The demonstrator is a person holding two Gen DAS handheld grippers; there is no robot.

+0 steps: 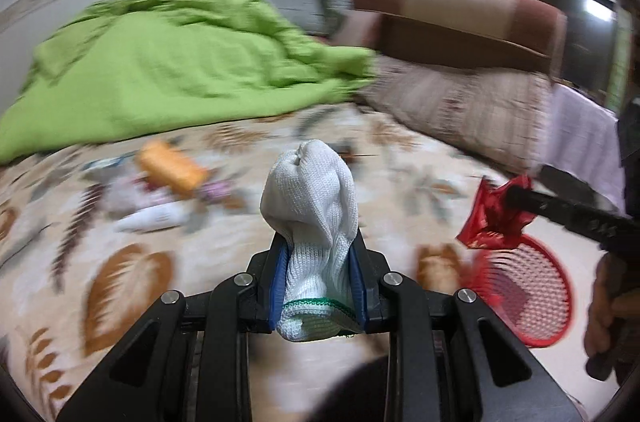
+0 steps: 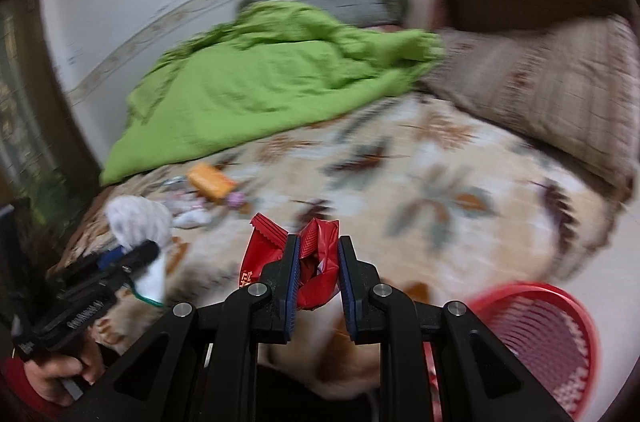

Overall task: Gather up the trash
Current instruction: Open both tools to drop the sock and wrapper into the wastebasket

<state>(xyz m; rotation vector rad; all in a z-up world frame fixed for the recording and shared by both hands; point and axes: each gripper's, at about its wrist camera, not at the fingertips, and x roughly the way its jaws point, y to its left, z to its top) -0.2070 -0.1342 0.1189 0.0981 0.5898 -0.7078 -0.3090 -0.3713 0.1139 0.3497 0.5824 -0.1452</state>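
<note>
We see open bedspread across the middle of the bed (image 2: 460, 182), room enough to pass a gripper. Towards the head, the green quilt (image 1: 168, 62) is heaped up, with the brown patterned pillow (image 2: 552, 90) beside it. A cluster of litter around the orange packet (image 1: 172, 170) lies just below the quilt. The red mesh basket (image 2: 552, 334) stands at the near edge.

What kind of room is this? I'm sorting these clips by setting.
Most likely a bedroom: the trash lies on a bed with a leaf-patterned bedspread, a rumpled green blanket and pillows stacked near the wall. A red mesh basket sits at the edge.
</note>
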